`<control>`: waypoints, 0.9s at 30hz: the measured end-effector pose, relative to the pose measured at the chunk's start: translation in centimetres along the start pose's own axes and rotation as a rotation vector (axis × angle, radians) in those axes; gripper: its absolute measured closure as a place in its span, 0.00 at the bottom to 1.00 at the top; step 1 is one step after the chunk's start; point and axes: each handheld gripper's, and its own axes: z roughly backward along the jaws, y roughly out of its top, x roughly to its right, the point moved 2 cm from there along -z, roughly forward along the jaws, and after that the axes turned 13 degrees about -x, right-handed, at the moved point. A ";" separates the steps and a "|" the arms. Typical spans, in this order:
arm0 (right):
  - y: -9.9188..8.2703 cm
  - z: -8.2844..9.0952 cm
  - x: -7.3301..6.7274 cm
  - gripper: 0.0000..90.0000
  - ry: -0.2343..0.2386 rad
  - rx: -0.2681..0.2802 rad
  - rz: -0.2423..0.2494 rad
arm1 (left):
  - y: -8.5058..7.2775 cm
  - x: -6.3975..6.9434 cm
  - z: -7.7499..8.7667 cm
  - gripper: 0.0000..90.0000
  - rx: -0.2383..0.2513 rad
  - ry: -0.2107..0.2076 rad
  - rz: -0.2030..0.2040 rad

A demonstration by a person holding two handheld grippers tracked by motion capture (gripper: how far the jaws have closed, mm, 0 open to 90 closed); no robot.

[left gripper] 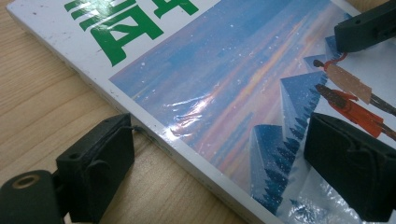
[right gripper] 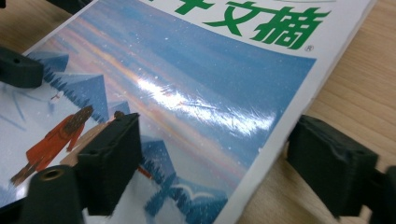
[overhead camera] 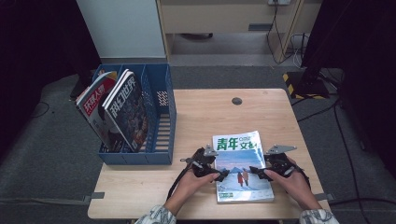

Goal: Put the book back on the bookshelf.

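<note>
I have the magazine (overhead camera: 241, 164) lying flat on the wooden table (overhead camera: 196, 116), cover up, toward the near right part of the tabletop, at about five o'clock from the table's middle. My left gripper (overhead camera: 223, 174) sits at the magazine's nine o'clock edge, low down along that side; in the left gripper view (left gripper: 215, 172) one jaw rests on the bare wood just outside the edge and the other lies over the glossy cover, so the jaws stand apart with the edge between them, and I see no pad pressing on the paper. My right gripper (overhead camera: 256, 173) is at the magazine's three o'clock edge, opposite the left one, with both tips pointing inward toward each other over the cover's lower half. In the right gripper view (right gripper: 210, 163) one jaw is on the cover beside the two painted figures and the other is off the edge over the wood; they straddle the edge with a gap showing, not clamped. At about ten o'clock from the magazine, at the table's far left, stands a blue file rack (overhead camera: 161, 135) with two other magazines (overhead camera: 116, 109) leaning upright in its left compartments.
</note>
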 end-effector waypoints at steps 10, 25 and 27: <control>1.0 1.3 0.1 0.44 0.100 0.054 0.016 | -0.1 0.0 -0.1 0.08 0.014 0.001 0.000; 4.8 -1.5 -1.4 0.55 0.052 -0.059 0.141 | 0.0 0.1 -0.1 0.08 0.009 0.008 0.004; 4.6 -1.4 -1.7 0.61 0.047 -0.048 0.153 | 0.0 0.1 -0.1 0.08 0.009 0.007 0.007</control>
